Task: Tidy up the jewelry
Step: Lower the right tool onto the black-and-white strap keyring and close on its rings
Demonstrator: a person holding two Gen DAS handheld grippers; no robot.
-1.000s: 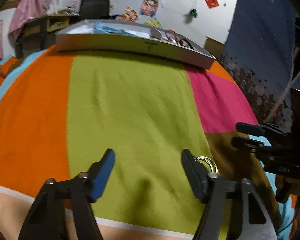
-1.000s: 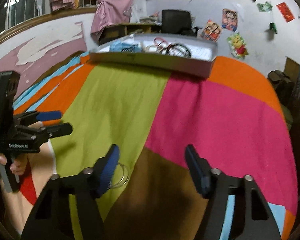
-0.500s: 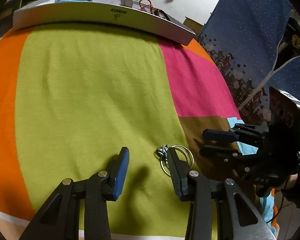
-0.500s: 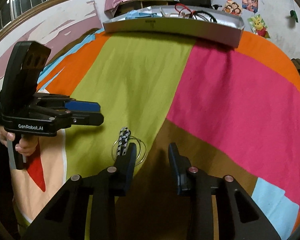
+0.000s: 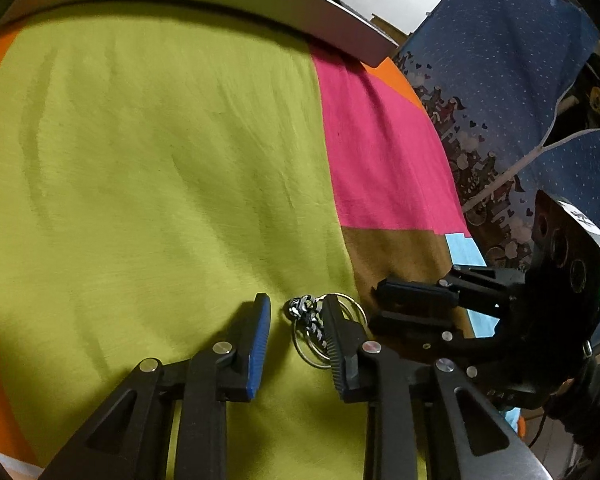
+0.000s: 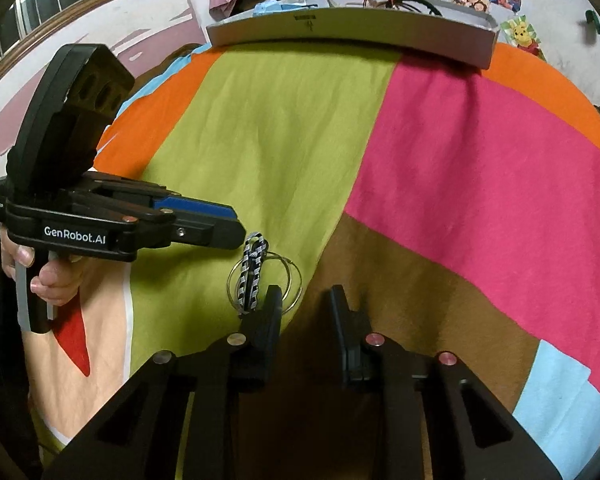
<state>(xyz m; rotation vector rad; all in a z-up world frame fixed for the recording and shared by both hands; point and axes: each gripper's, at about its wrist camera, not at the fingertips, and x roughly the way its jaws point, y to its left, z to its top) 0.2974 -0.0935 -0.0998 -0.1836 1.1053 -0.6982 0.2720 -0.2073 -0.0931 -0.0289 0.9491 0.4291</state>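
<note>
On the yellow-green panel of the patchwork bedspread [image 5: 148,168], close to where it meets the brown patch, lies a small jewelry cluster: 2 thin silver hoops [image 6: 290,280] overlapping each other, with a black-and-white braided chain [image 6: 251,276] draped across them. The left gripper [image 5: 296,320] hangs low over this spot with its jaws apart; the blue-padded finger sits on bare fabric to one side, while the other finger overlaps the hoops [image 5: 354,308], and the chain [image 5: 306,314] falls in the gap between the 2 fingers. Whether that finger actually touches the rings cannot be told from either view. The right gripper [image 6: 305,300] comes in from the brown patch, its jaws also parted with nothing between them; its left finger tip overlaps the near edge of the hoops. From the right wrist view the left gripper appears side-on, held by a bare hand [image 6: 46,276], its tip just beside the top of the chain. At the far end of the bedspread stands a long grey tray [image 6: 352,30] holding red and black cords and something pale blue. Posters hang on the wall behind it.
</note>
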